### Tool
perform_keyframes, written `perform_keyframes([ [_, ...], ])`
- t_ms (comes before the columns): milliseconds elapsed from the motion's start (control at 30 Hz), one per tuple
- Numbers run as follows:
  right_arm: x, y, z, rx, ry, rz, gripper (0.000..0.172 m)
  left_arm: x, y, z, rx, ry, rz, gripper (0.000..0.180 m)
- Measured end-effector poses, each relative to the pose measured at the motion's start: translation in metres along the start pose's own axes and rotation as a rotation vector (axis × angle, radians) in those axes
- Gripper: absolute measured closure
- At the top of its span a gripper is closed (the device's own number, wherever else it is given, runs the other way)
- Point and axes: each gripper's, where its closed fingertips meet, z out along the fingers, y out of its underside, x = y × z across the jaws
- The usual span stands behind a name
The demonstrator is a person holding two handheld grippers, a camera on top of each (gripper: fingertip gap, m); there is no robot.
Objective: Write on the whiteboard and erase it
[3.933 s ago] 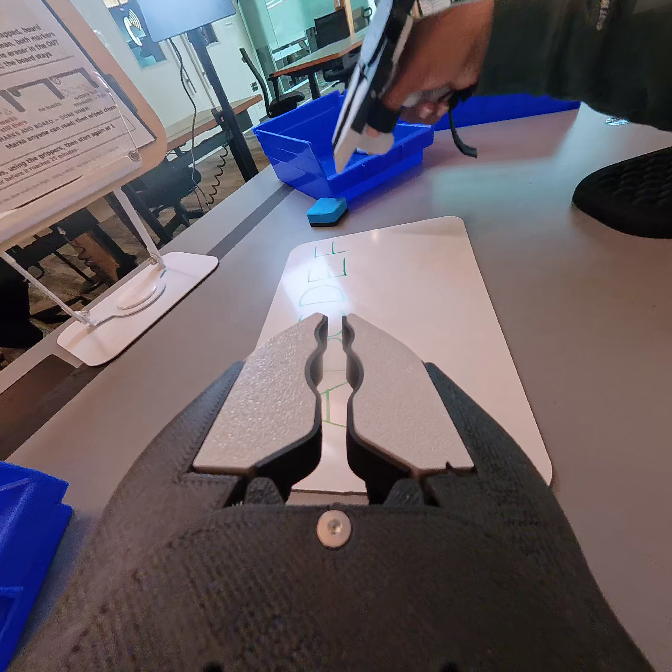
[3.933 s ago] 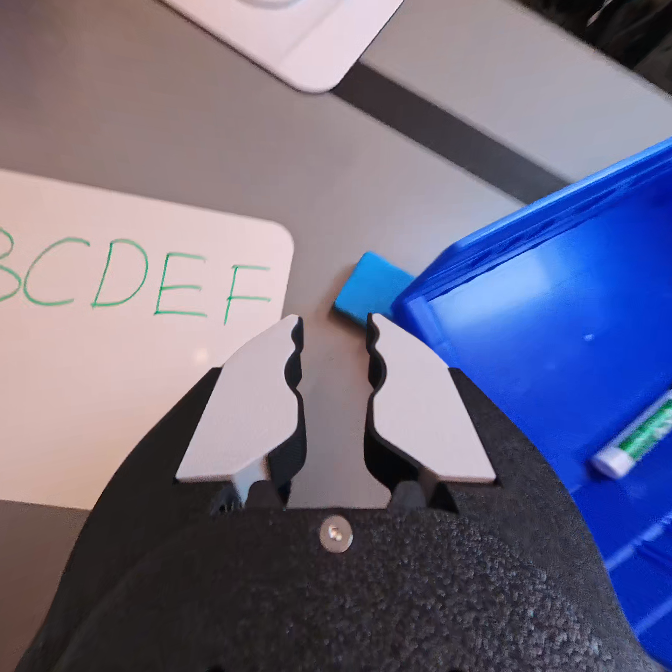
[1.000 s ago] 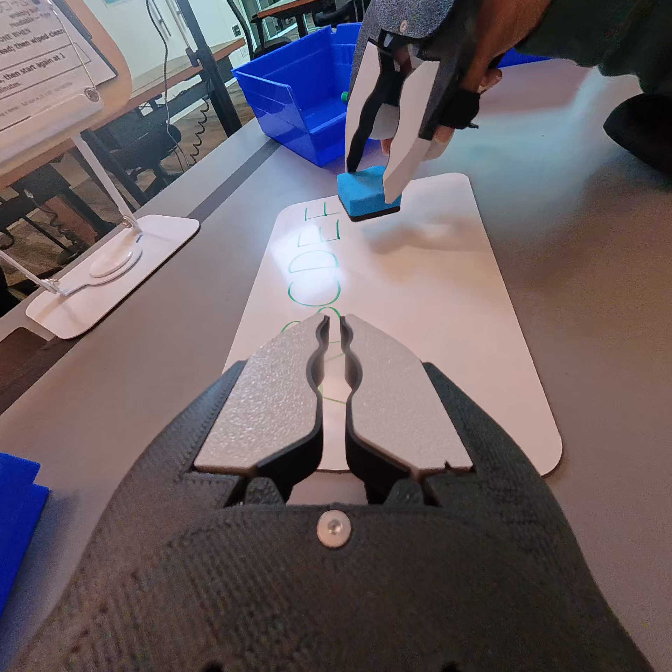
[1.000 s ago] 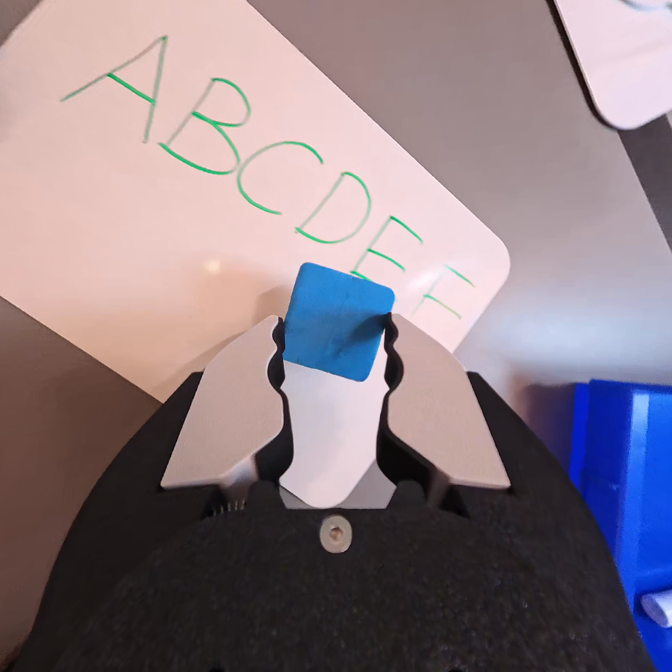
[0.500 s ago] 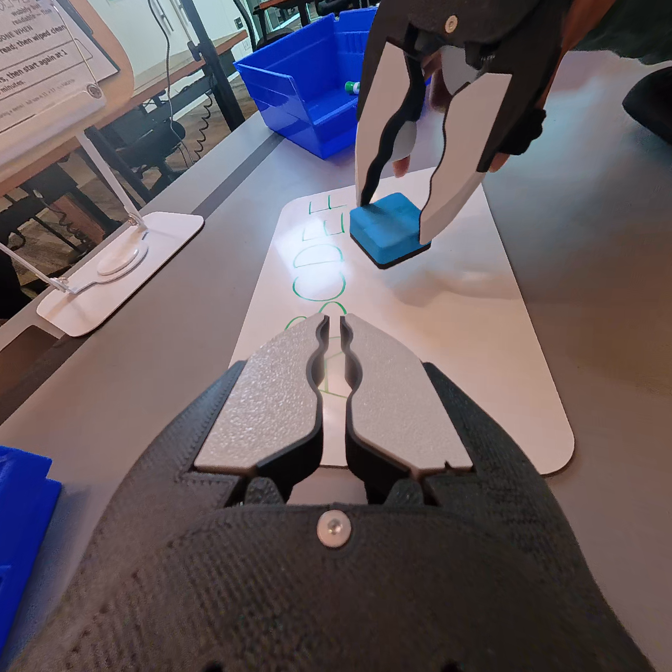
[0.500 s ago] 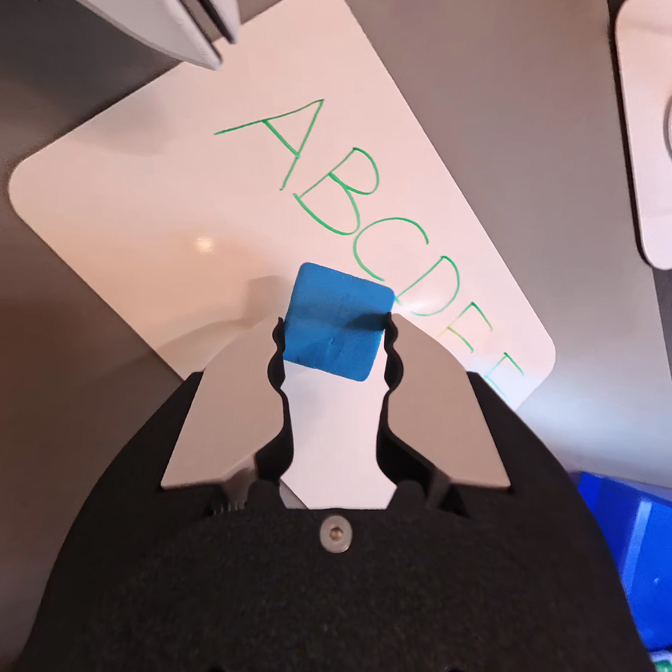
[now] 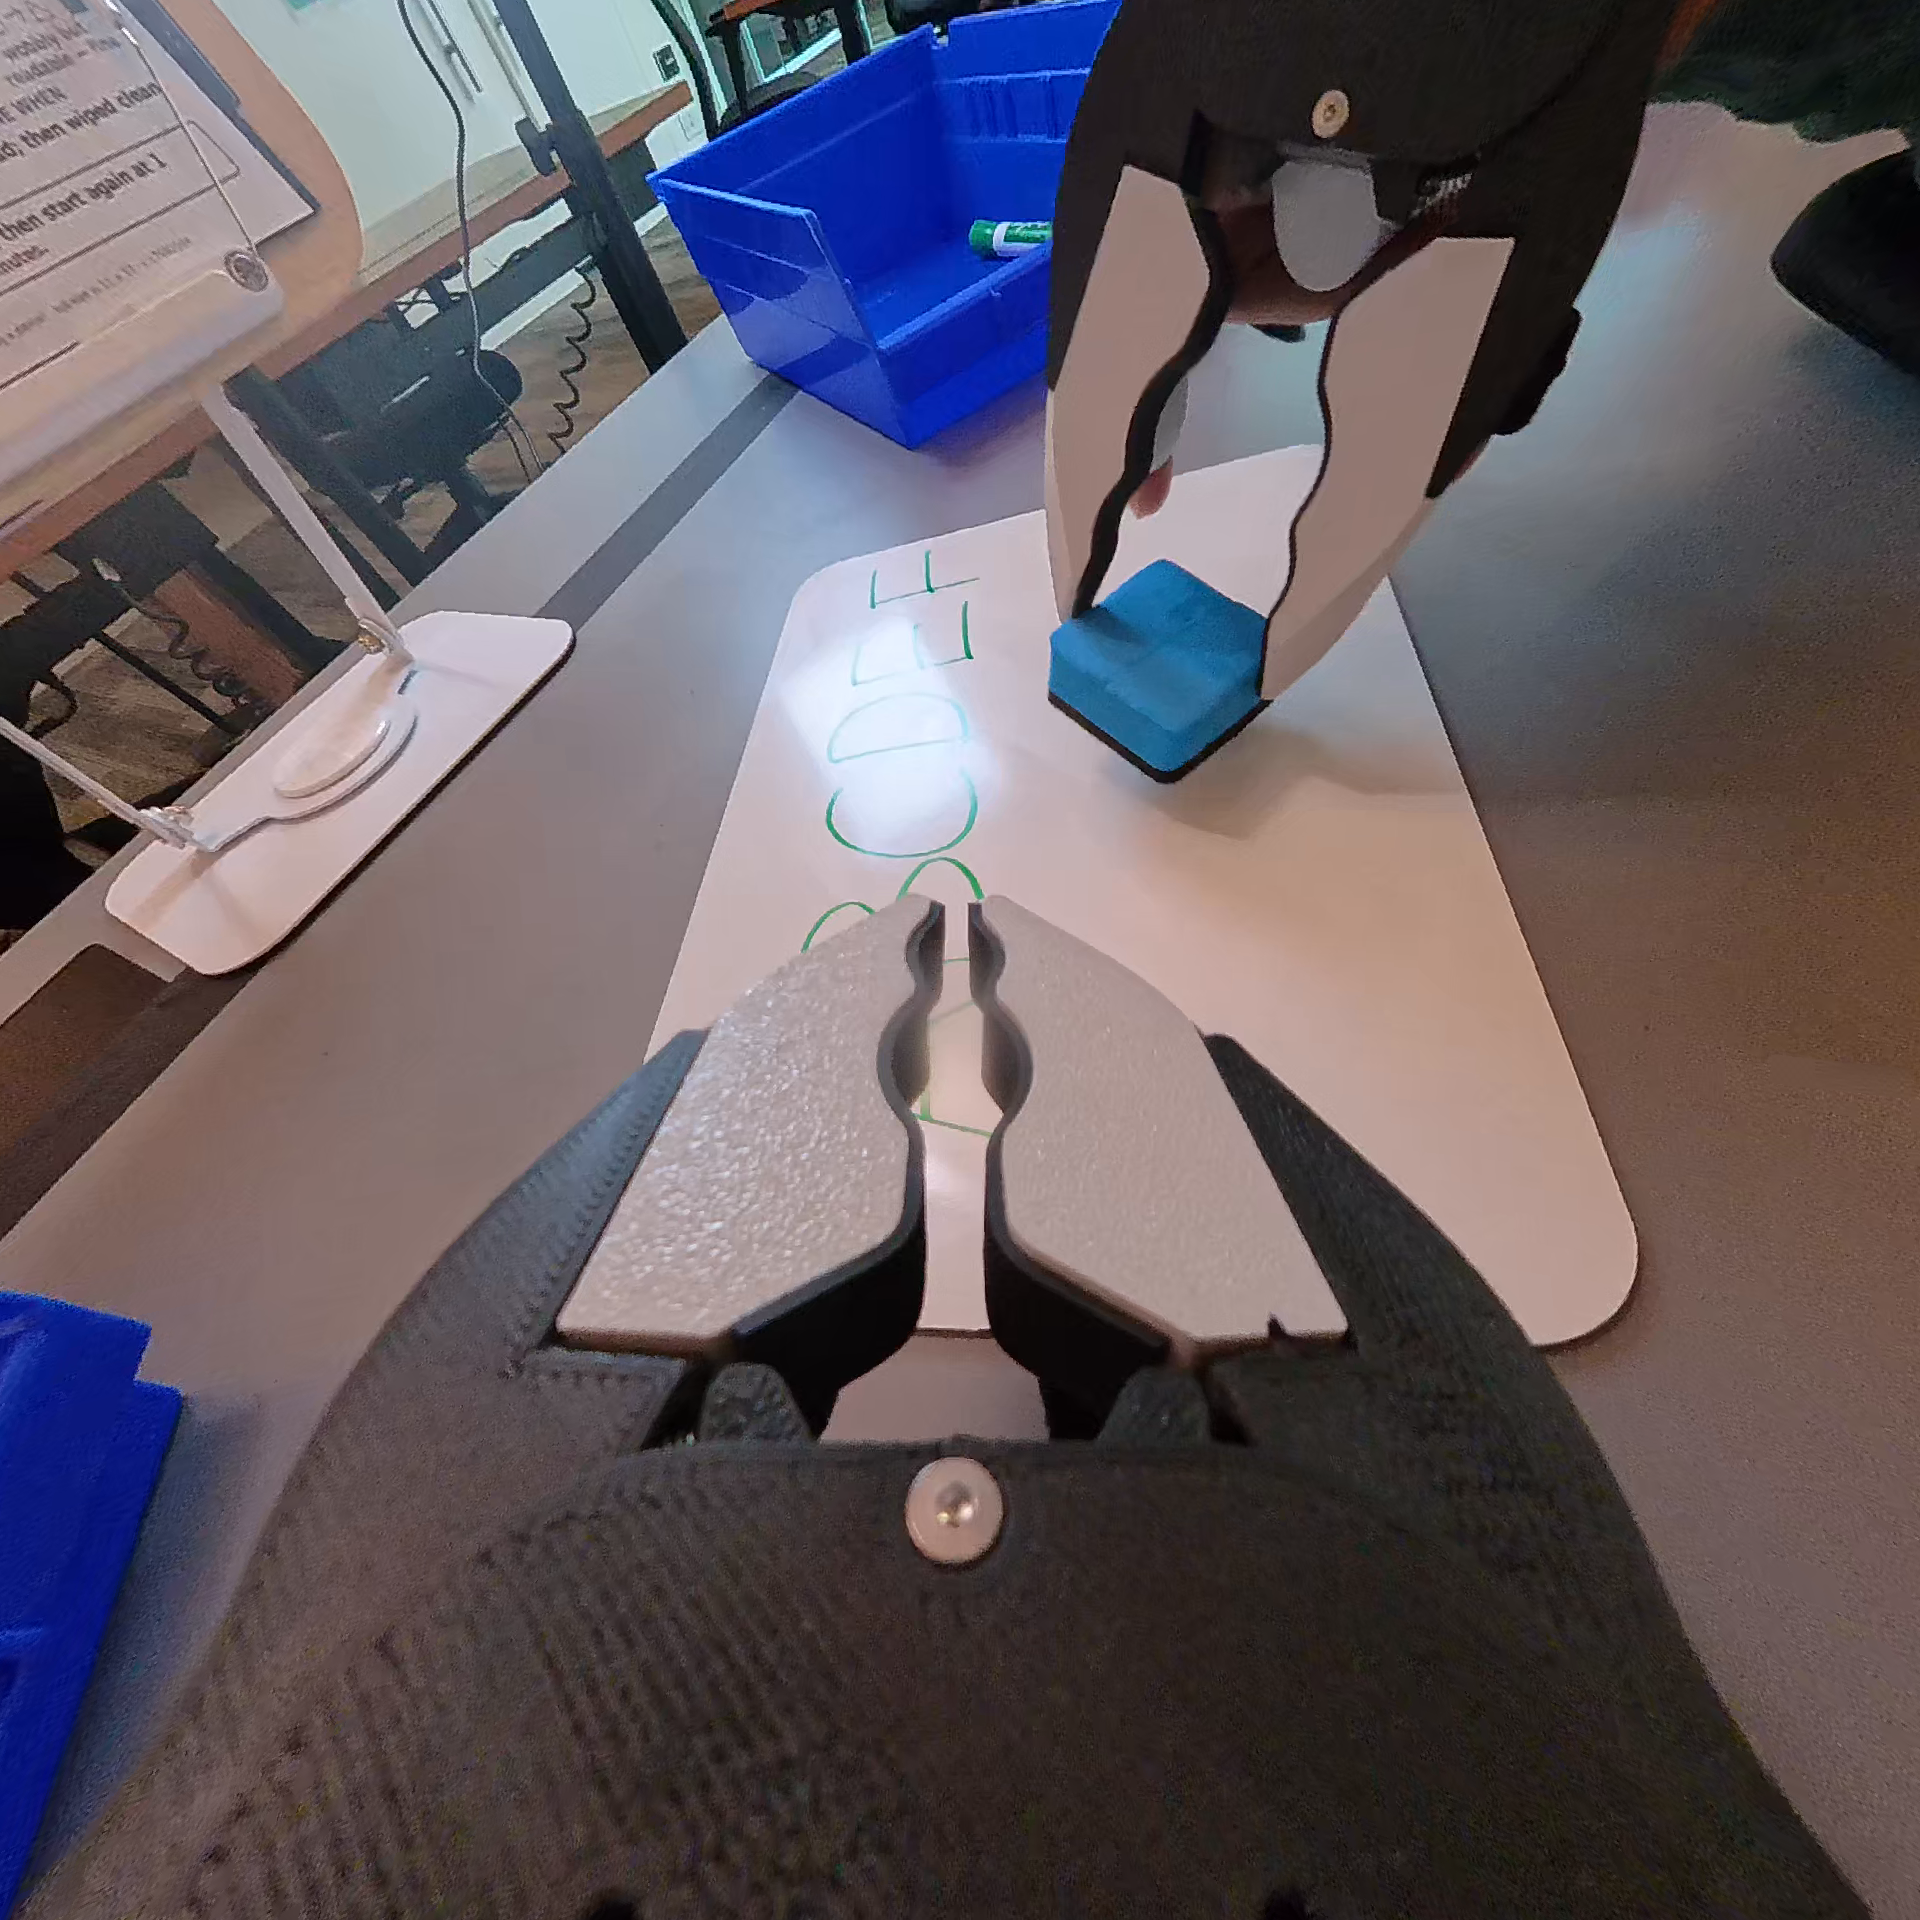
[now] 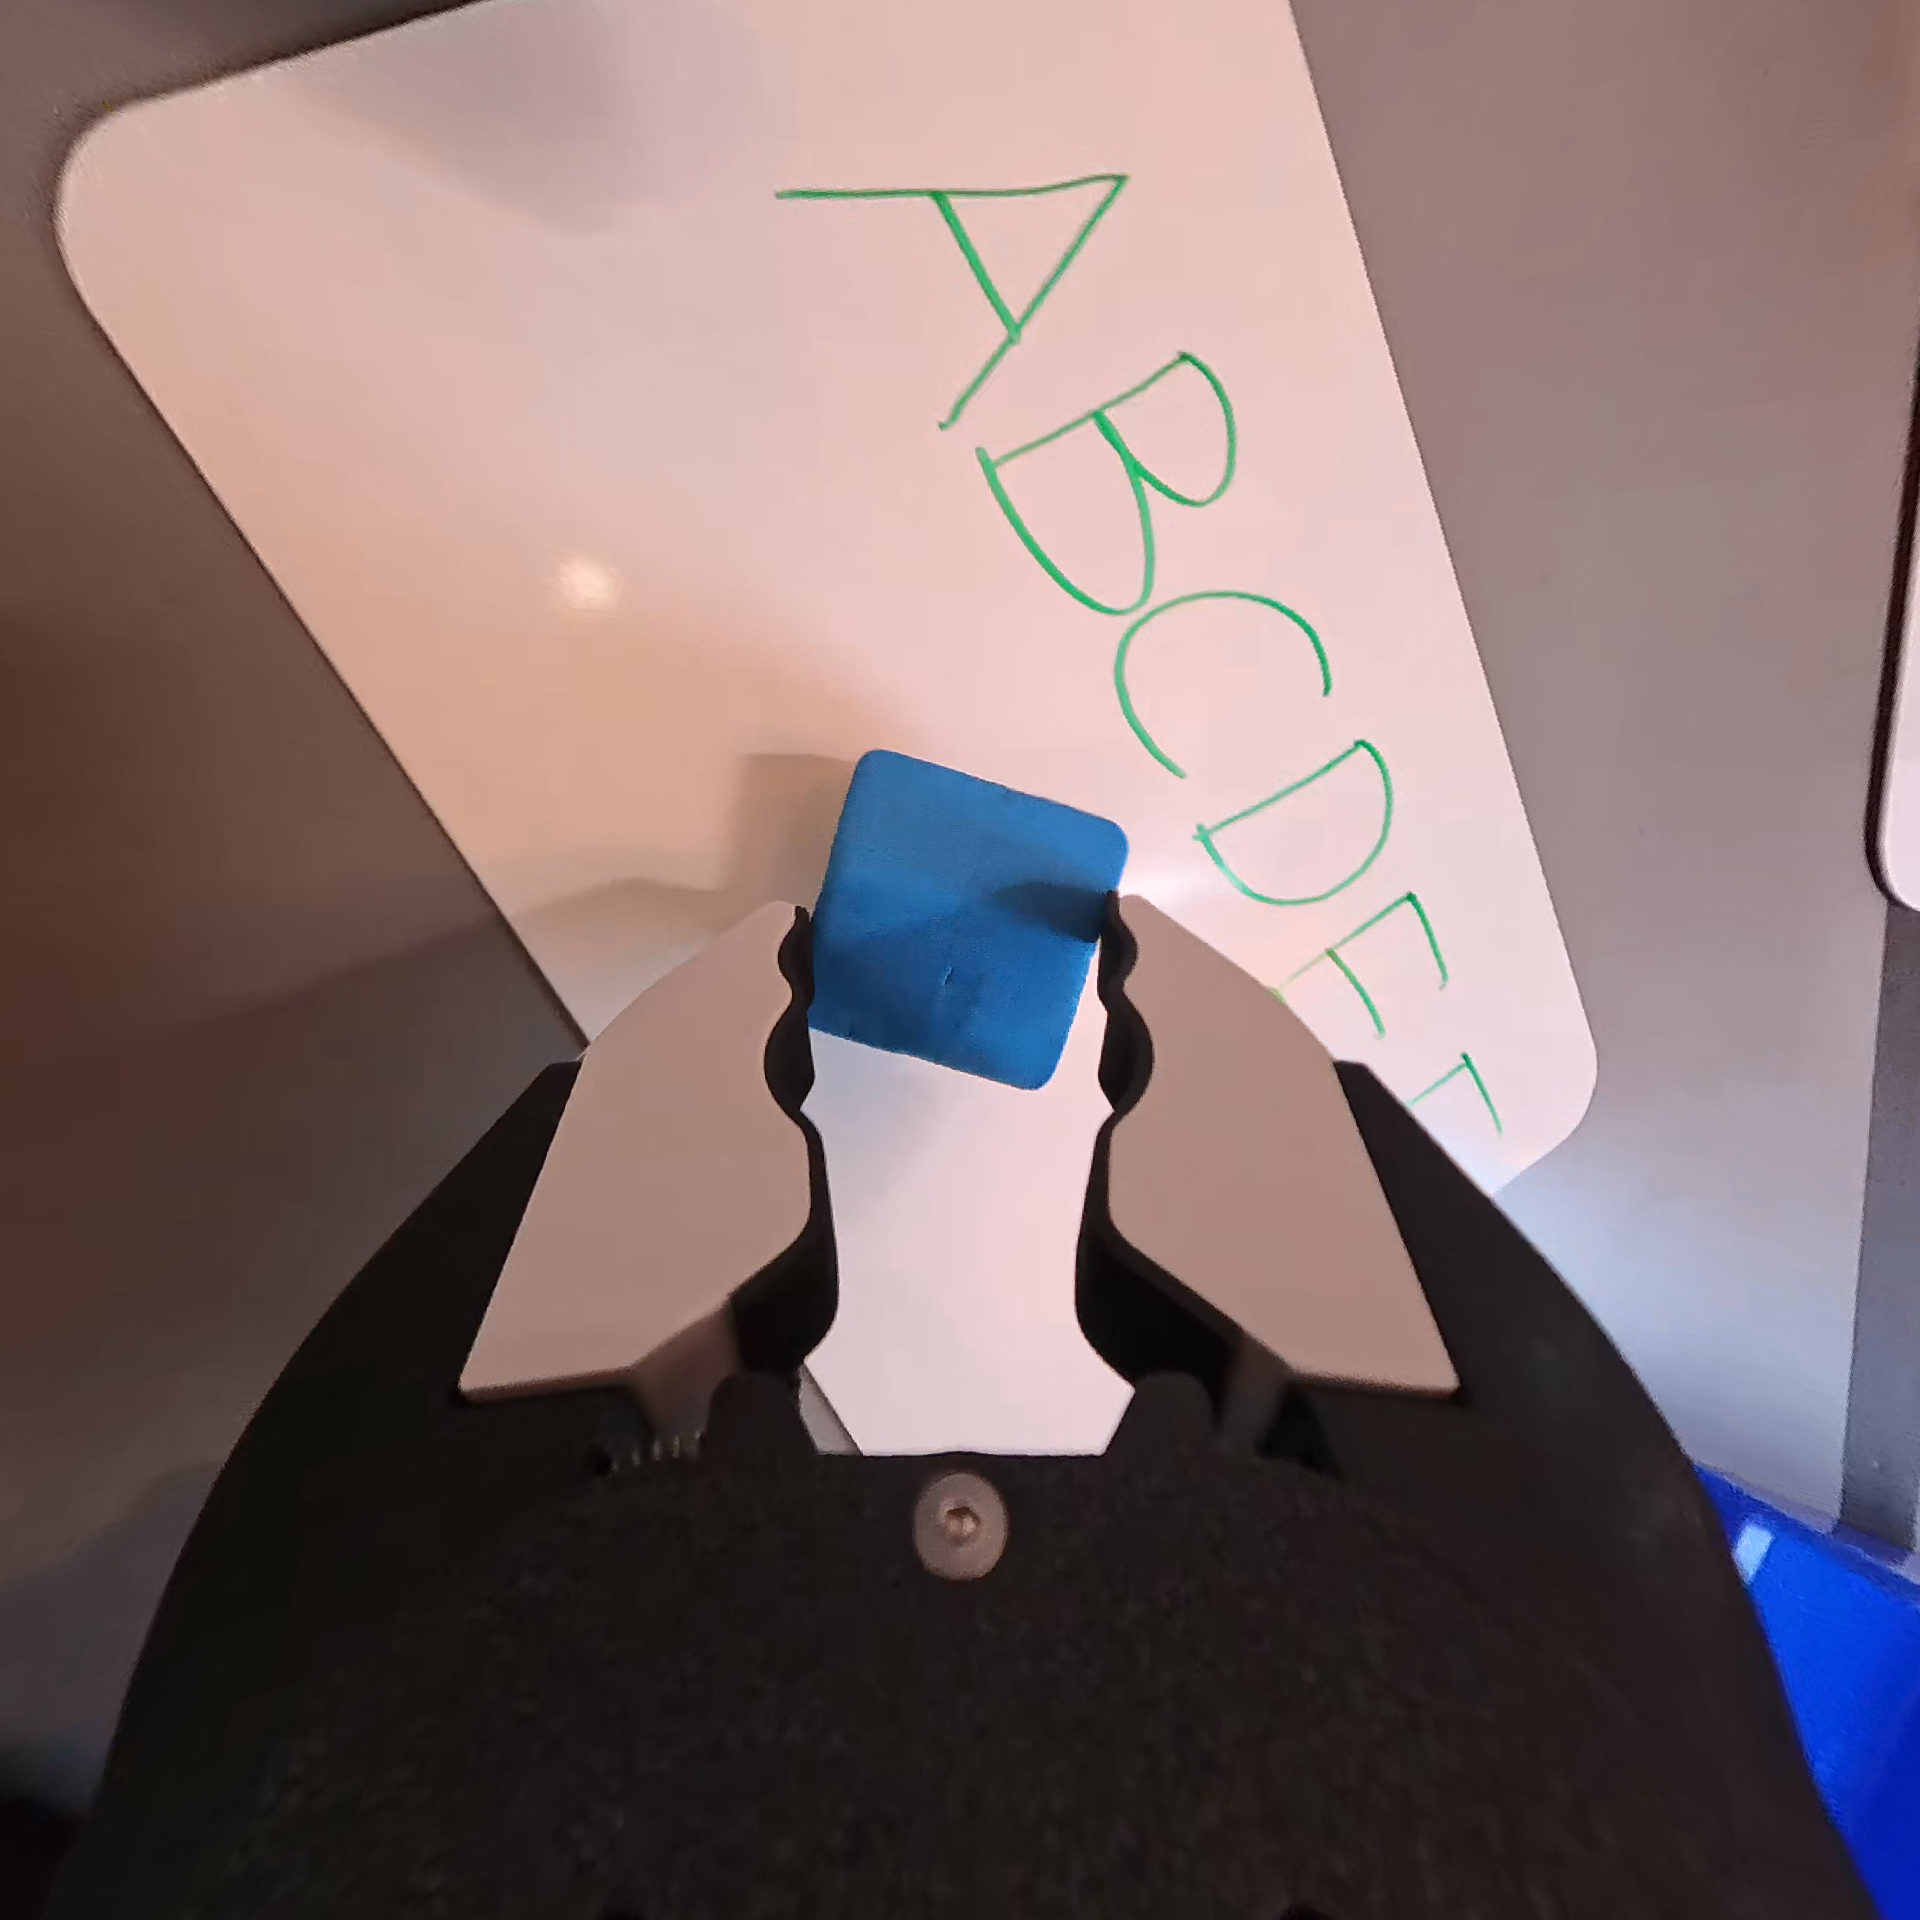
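Note:
The white whiteboard (image 7: 1195, 987) lies flat on the grey table and carries a row of green letters (image 7: 904, 748). My right gripper (image 7: 1179, 649) is shut on a blue eraser (image 7: 1158, 665) with a black underside. It holds the eraser low over the far half of the board, beside the letters. In the right wrist view the eraser (image 8: 961, 925) sits pressed between both pads of my right gripper (image 8: 956, 912), over the whiteboard (image 8: 520, 468) and left of the letters (image 8: 1143, 540). My left gripper (image 7: 956, 909) hovers over the board's near end, its fingers almost together and empty.
A blue bin (image 7: 831, 260) stands beyond the board with a green marker (image 7: 1008, 237) inside. A sign stand's white base (image 7: 343, 748) lies to the left. Another blue bin (image 7: 62, 1507) is at the near left. A black object (image 7: 1860, 260) lies at the far right. My hands' fingertips stand some 12 cm from each other.
The right gripper took the eraser from the table beside the bin and carried it over the board, nearer to the left gripper. The left fingers closed slightly.

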Motion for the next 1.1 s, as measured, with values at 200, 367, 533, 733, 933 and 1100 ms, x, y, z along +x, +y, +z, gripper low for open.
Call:
perform_keyframes([
  [200,0.025,0.029,-0.004,-0.038,0.023,0.140,0.118,0.008,0.002,0.002,-0.014,0.040,0.007,0.180],
  [367,0.059,0.054,-0.012,-0.006,0.059,0.354,0.118,0.025,0.004,0.001,-0.048,0.136,0.039,0.180],
  [533,0.079,0.072,-0.009,0.025,0.063,0.478,0.118,0.045,0.008,0.000,-0.109,0.226,0.076,0.180],
  [733,0.087,0.081,0.005,0.021,0.060,0.554,0.116,0.052,0.024,0.005,-0.172,0.250,0.110,0.180],
  [933,0.090,0.081,-0.004,0.032,0.092,0.625,0.108,0.050,0.028,0.006,-0.192,0.240,0.132,0.180],
  [1100,0.087,0.082,0.005,0.003,0.095,0.643,0.120,0.052,0.031,0.004,-0.237,0.251,0.124,0.180],
])
